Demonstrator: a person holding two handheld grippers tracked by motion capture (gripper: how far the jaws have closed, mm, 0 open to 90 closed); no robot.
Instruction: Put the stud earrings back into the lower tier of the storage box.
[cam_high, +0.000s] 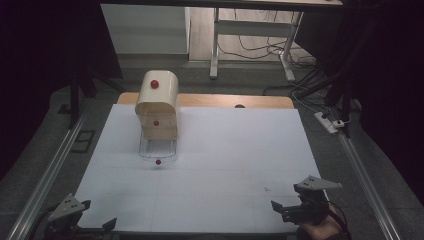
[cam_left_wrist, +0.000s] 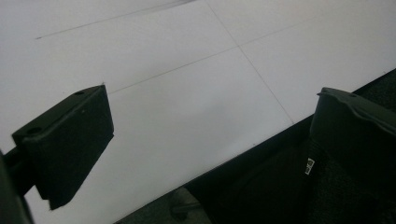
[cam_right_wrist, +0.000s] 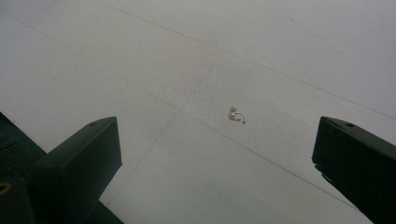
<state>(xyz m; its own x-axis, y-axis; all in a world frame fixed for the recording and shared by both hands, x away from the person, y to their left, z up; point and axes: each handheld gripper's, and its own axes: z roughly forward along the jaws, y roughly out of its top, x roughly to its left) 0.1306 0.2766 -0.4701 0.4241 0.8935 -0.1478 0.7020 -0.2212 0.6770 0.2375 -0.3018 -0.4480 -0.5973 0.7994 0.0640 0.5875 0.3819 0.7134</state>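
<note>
At the near edge of the white table sheet (cam_high: 210, 200), at its two corners, both grippers wait. The left gripper (cam_high: 95, 214) sits at the near left corner, part over the sheet's edge and part over the dark floor; seen in its own view, the left gripper (cam_left_wrist: 205, 135) has its jaws spread wide with nothing between them. The right gripper (cam_high: 292, 207) sits at the near right corner, a hand (cam_high: 320, 231) behind it. Its jaws are also spread wide and hold nothing.

Just beyond the right gripper on the sheet lies a tiny earring (cam_high: 266, 189), a thin curved wire with small pale beads. In the right gripper view the earring (cam_right_wrist: 236, 115) lies ahead of the jaws, between their lines, well clear of both.

Farther up the sheet, toward its far left part, stands a cream jewellery box (cam_high: 157, 107) with red knobs. Its bottom clear drawer (cam_high: 159, 150) is pulled out toward the near side.
</note>
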